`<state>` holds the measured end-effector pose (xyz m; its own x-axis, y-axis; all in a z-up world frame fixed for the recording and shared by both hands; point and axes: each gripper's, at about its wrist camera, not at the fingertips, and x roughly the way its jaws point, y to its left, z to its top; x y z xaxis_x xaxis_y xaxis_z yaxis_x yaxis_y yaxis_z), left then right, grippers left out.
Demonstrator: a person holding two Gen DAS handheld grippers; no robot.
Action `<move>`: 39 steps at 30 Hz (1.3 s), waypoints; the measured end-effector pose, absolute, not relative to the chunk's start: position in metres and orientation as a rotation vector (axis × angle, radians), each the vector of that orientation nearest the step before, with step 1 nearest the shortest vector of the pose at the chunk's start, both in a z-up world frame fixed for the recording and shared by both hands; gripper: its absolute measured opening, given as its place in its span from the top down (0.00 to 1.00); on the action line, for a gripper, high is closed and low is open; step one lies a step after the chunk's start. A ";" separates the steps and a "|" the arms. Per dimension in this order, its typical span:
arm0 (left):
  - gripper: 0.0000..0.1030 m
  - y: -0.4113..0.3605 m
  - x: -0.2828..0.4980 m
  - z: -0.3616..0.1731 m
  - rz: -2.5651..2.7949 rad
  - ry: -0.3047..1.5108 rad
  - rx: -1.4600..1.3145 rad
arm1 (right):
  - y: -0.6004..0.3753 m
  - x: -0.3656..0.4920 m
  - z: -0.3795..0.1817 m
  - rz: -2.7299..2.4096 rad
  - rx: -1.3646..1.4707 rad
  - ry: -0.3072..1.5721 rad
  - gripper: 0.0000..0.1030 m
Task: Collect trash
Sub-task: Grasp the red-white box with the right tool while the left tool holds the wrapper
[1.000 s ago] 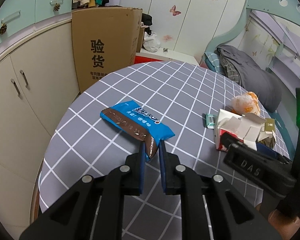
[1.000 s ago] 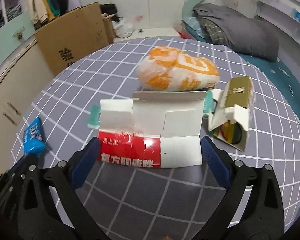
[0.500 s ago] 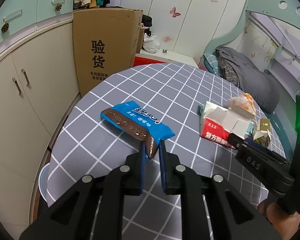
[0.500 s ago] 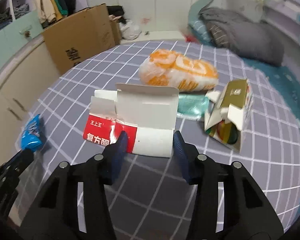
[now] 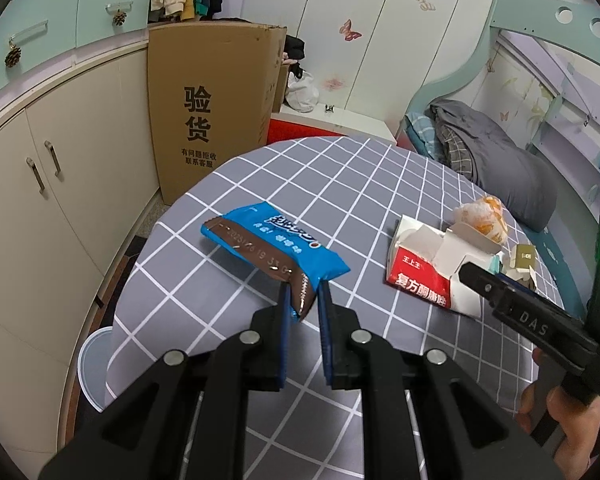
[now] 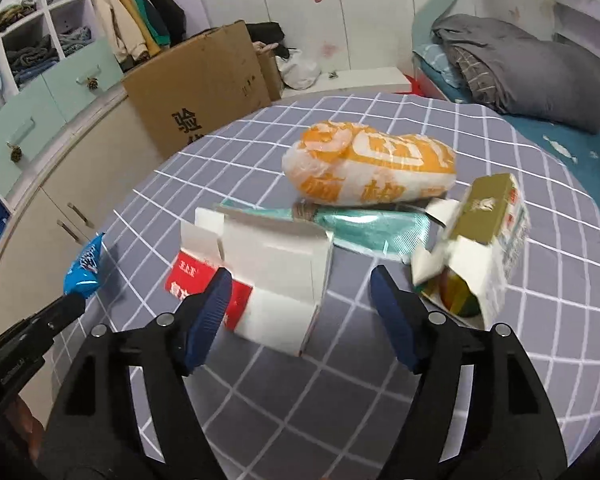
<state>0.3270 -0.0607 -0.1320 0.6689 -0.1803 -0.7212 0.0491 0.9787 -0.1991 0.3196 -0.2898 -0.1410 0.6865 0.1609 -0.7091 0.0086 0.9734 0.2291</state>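
Two hand-held grippers work over a round table [image 5: 228, 364] covered in a grey checked cloth; the landmark here is the red and white carton [image 6: 260, 276], torn open with its flaps up, lying on the cloth. The right gripper [image 6: 300, 316] points down at this carton from the near side, its blue pads standing wide on either flank and its jaws opening; the carton sits between them but neither pad presses on it, so nothing is held. The carton's long axis runs roughly across the line the right gripper points along, so the jaws straddle its length; judged from this, a grip would go easier across its shorter width. Left of the carton, the left gripper [image 5: 303, 304] is nearly closed, pinching the sealed end of a blue snack wrapper [image 5: 272, 244]; the wrapper stretches away from the jaws above the cloth. Behind the carton lie a teal sachet [image 6: 376, 228] and an orange and white bag [image 6: 372, 164]; to its right stands an olive and white box [image 6: 480, 248], also torn open. The right hand is clearly the nearer one to the carton.
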 end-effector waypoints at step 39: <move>0.88 -0.023 0.309 -0.127 -0.129 0.819 -0.191 | -0.208 0.304 -0.135 0.185 0.151 0.776 0.42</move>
